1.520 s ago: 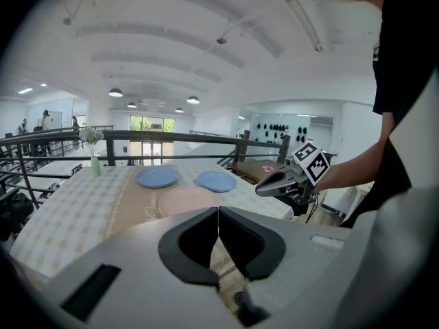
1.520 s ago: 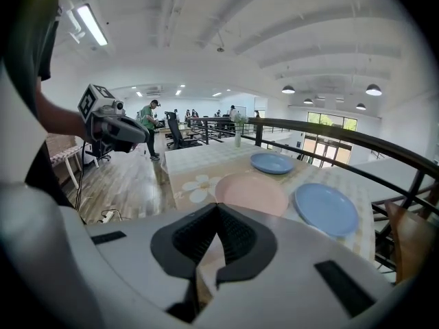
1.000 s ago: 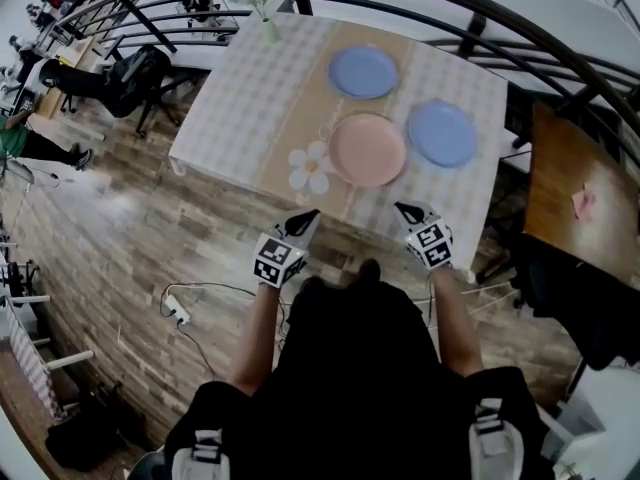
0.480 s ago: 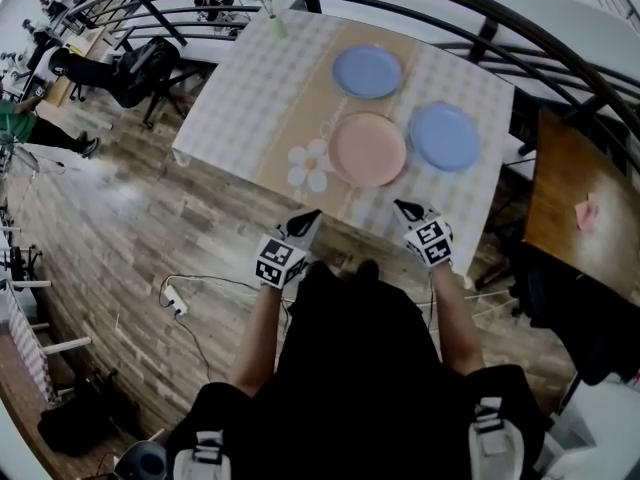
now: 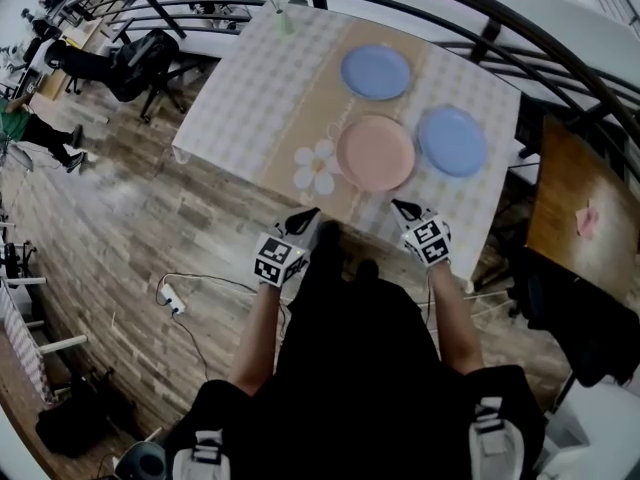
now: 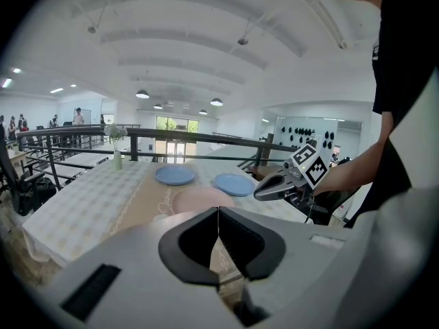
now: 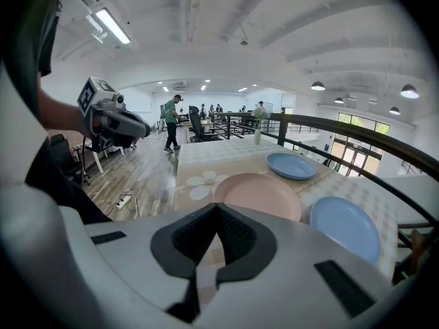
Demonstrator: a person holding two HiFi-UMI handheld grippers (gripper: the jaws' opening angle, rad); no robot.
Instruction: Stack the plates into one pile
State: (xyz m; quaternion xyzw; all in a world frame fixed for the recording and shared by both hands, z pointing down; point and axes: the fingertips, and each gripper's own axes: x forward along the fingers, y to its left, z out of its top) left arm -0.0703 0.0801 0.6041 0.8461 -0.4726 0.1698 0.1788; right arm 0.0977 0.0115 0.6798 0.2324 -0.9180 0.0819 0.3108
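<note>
Three plates lie apart on the checked tablecloth (image 5: pixel 255 93): a pink plate (image 5: pixel 376 152) nearest me, a blue plate (image 5: pixel 376 72) behind it, and another blue plate (image 5: pixel 453 140) to its right. The pink plate (image 7: pixel 257 195) and both blue plates (image 7: pixel 291 164) (image 7: pixel 345 226) show in the right gripper view; in the left gripper view they are the pink plate (image 6: pixel 200 199) and blue plates (image 6: pixel 174 175) (image 6: pixel 234 184). My left gripper (image 5: pixel 305 219) and right gripper (image 5: pixel 404 210) hover short of the table's near edge, both shut with nothing held.
A white daisy mat (image 5: pixel 317 167) lies left of the pink plate. A vase with flowers (image 5: pixel 283 18) stands at the table's far corner. Dark railings (image 5: pixel 480 30) curve behind the table. A wooden table (image 5: pixel 580 213) stands to the right; a power strip (image 5: pixel 170 301) lies on the floor.
The view has shifted slightly, so the table and plates sit a little further right. Both grippers have stayed at the same spot, shut.
</note>
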